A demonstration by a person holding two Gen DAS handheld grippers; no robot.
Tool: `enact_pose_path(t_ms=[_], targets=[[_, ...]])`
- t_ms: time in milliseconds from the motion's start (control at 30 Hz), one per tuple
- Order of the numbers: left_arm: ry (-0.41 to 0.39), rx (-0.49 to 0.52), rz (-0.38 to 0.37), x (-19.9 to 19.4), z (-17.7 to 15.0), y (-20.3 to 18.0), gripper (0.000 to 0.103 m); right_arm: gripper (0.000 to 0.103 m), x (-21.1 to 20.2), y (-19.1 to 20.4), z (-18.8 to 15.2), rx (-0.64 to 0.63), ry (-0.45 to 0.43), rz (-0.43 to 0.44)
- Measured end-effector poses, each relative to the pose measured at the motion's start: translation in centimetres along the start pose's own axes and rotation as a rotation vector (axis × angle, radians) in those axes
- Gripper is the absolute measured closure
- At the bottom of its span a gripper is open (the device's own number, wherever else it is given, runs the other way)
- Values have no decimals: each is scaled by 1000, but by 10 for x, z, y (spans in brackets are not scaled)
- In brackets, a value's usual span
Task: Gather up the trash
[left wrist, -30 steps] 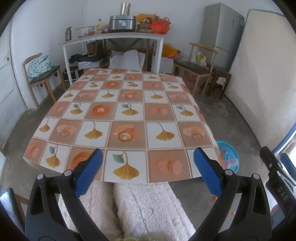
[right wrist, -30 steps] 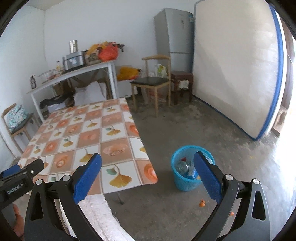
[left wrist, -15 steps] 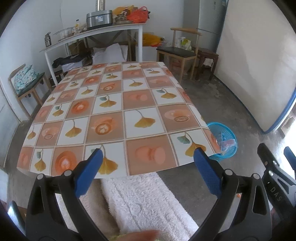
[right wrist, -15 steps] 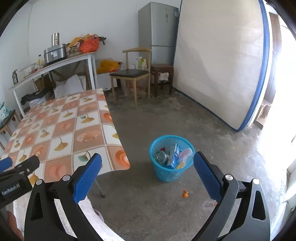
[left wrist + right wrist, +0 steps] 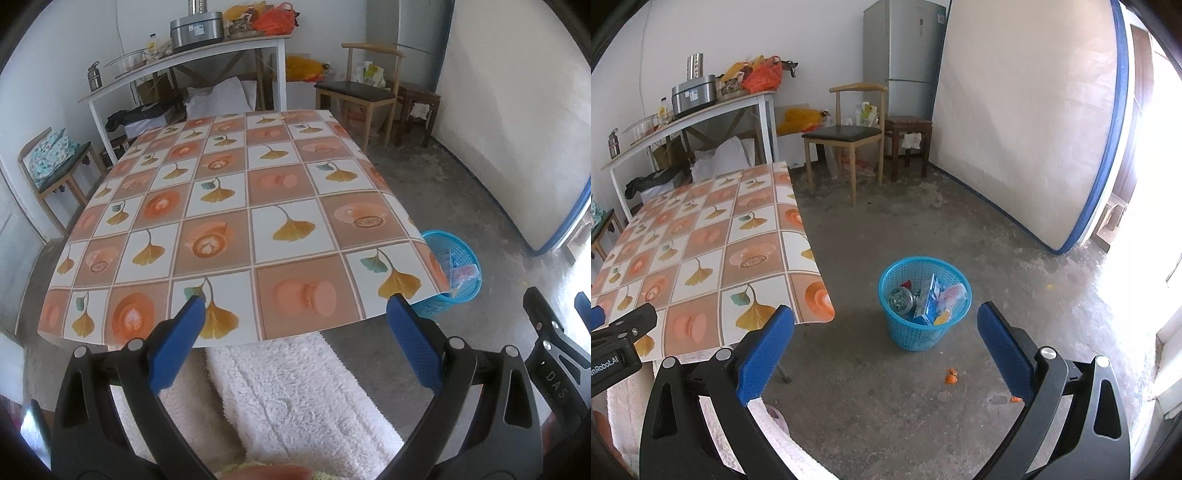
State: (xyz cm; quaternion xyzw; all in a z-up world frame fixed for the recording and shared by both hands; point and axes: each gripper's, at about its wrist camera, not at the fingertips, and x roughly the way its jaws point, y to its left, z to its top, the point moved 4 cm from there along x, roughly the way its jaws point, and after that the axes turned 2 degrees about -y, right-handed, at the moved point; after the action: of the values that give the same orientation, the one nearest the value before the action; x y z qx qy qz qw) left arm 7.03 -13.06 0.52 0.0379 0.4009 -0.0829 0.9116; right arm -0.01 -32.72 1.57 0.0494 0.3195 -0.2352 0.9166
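We see one blue mesh basket (image 5: pixel 924 306) standing on the concrete floor (image 5: pixel 979 243) just right of the table (image 5: pixel 701 254), holding a crushed can, a blue carton and wrappers. Two orange scraps (image 5: pixel 951 376) lie on the floor near it. The left wrist view shows the basket half hidden behind the table's corner; only the right view shows its contents and the scraps. Our left gripper (image 5: pixel 295 339) and right gripper (image 5: pixel 886 341) both gape wide, empty.

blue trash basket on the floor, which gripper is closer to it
Right. The right gripper points straight at the blue basket. The left gripper faces the table, with the basket off to its right past the table's corner.
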Motion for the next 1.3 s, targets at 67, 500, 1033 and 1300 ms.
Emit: enact_pose_path(t_ms=[67,500,1033,1300], targets=[[5,2,-1,1,0,0,8,6,0,2,0,-3,2,1],[7,6,-4,0,0,1,8,6,1,10,0,-15,13,-9],[7,5,-3,0,-1,0,9,6,4,7,-3,0,22,-11],[8,6,-2,0,-1,0,8,6,5,7,-3,-1,23,-10]])
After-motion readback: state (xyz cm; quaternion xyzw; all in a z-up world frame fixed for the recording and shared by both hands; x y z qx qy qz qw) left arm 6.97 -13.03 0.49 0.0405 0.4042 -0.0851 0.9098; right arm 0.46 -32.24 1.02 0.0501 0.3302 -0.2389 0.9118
